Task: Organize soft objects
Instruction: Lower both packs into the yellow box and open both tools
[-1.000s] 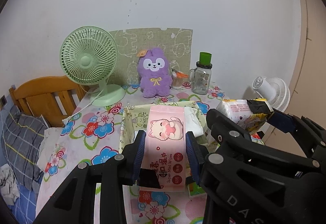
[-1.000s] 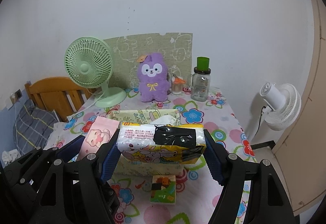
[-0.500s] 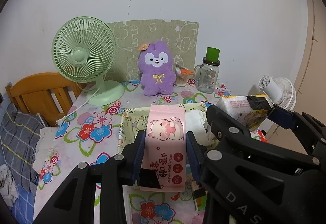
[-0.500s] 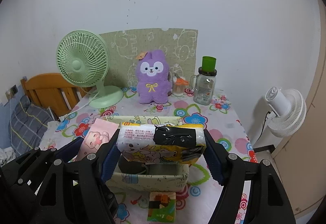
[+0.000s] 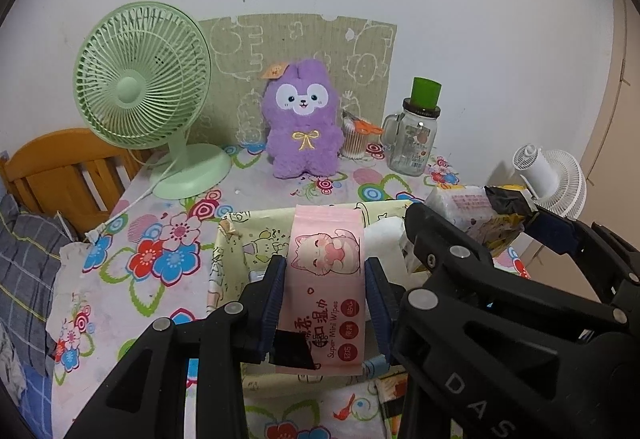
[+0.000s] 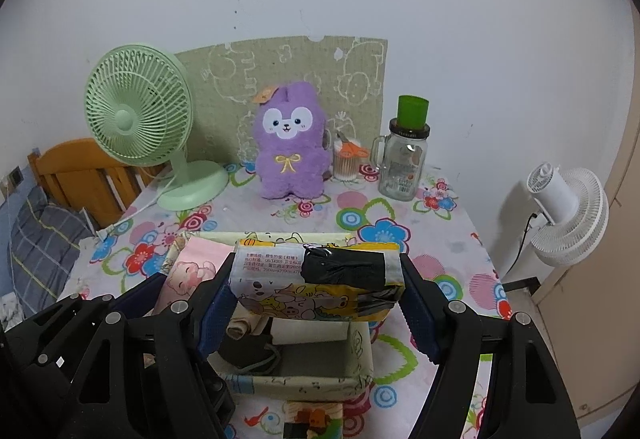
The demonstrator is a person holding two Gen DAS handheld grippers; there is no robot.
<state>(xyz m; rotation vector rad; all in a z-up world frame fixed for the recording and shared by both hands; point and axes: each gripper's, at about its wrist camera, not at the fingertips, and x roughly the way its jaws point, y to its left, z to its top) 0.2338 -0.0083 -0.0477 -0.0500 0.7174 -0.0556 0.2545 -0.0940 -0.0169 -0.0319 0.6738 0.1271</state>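
Left wrist: one pink wipes pack [image 5: 326, 279], one tissue pack [image 5: 476, 213], one fabric box [image 5: 230, 255]

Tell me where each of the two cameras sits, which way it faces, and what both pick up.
Left wrist: rides the left claw, looking forward and down at the pink wet-wipes pack it grips above the pale yellow printed fabric box; the right claw shows at its right.
Right wrist: rides the right claw, facing likewise, gripping the yellow cartoon tissue pack; the left claw shows at lower left.
Shared: box, both packs, purple plush toy, green desk fan.
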